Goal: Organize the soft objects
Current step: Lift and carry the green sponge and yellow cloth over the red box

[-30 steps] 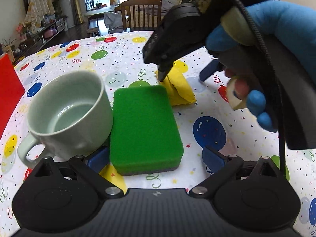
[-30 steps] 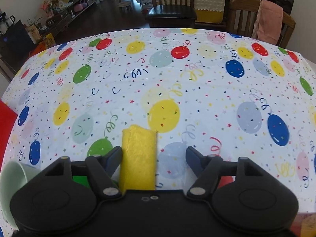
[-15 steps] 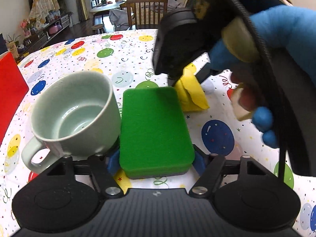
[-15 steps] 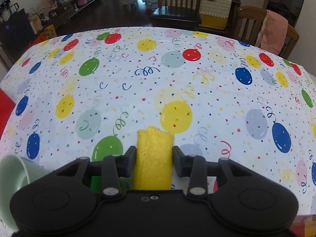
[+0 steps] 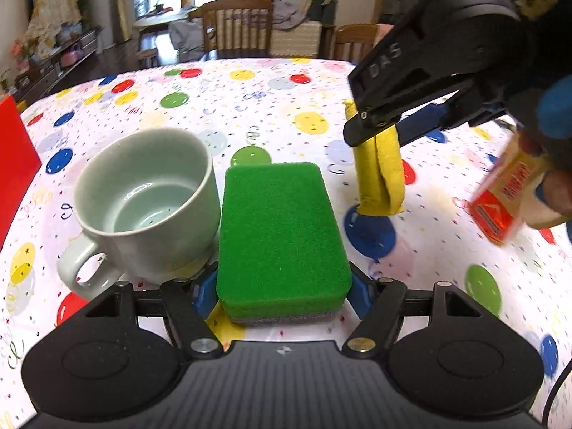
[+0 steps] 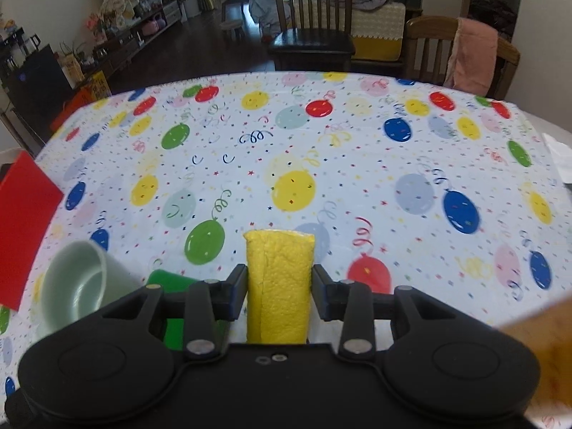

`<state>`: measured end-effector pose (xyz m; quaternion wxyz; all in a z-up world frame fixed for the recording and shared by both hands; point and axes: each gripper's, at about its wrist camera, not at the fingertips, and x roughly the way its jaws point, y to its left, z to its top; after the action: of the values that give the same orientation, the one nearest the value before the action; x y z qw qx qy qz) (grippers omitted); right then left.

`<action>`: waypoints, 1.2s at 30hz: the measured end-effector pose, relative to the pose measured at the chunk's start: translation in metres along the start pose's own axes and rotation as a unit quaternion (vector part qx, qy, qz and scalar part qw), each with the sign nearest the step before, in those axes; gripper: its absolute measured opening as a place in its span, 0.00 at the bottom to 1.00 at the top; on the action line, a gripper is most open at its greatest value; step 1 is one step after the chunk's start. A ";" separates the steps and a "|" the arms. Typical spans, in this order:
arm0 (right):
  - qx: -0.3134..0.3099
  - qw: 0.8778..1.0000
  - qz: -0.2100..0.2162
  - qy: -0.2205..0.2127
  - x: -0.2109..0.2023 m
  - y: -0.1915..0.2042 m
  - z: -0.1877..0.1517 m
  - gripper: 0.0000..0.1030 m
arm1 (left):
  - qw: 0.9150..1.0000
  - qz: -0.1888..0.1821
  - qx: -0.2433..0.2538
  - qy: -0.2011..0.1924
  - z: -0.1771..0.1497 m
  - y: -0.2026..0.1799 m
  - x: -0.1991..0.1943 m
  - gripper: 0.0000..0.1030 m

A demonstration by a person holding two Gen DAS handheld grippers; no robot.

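The left gripper (image 5: 282, 286) has its two blue-padded fingers (image 5: 203, 295) pressed against the two long sides of a thick green rectangular sponge with a grey underside (image 5: 282, 236), so the claw is closed down to the width of the sponge and grips it at the near end. The sponge lies flat, at 6 o'clock in the left wrist view, over the white tablecloth printed with coloured balloons (image 5: 250, 107); whether it touches the cloth or hangs just above it, I cannot tell. Just beside the sponge, at about 9 o'clock from it, stands a pale green ceramic cup with a handle (image 5: 143, 207), upright, its handle turned toward the camera. The right gripper (image 6: 280, 287) is narrowed on a folded yellow cloth (image 6: 279, 286), and its black fingers (image 6: 236, 286) touch both sides of the cloth. In the left wrist view this cloth (image 5: 380, 171) hangs upright from the right gripper (image 5: 375, 125) at about 2 o'clock from the sponge, lifted above the table and apart from the sponge. A flat red object (image 6: 21, 236) sits at 9 o'clock at the table edge in the right wrist view. A small orange packet (image 5: 504, 196), blurred, shows at 3 o'clock by the blue-gloved hand (image 5: 550, 150).
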<state>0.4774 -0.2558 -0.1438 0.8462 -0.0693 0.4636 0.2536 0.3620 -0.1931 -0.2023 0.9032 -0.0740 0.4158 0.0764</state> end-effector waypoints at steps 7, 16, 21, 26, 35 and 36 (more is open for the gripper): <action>0.022 0.999 0.005 -0.028 -0.048 0.001 -0.022 0.35 | 0.999 -0.038 0.035 -0.017 -0.011 0.010 -0.030 0.68; 0.040 0.998 0.031 -0.046 -0.105 0.031 -0.033 0.35 | 0.993 -0.074 0.063 -0.064 -0.010 0.038 -0.093 0.68; 0.043 0.995 0.056 -0.069 -0.132 0.063 -0.034 0.35 | 0.991 -0.081 0.061 -0.090 -0.006 0.067 -0.129 0.68; 0.032 0.993 0.072 -0.083 -0.151 0.097 -0.034 0.35 | 0.991 -0.075 0.043 -0.101 -0.002 0.107 -0.157 0.68; 0.007 0.991 0.091 -0.095 -0.160 0.167 -0.022 0.35 | 0.991 -0.055 0.019 -0.119 0.008 0.198 -0.206 0.68; 0.003 0.991 0.093 -0.097 -0.160 0.176 -0.019 0.35 | 0.991 -0.054 0.019 -0.122 0.010 0.209 -0.211 0.68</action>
<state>0.3052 -0.1691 -0.0026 0.8600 0.0013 0.3847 0.3353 0.1920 -0.0031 -0.0492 0.9512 -0.0691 0.2994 0.0284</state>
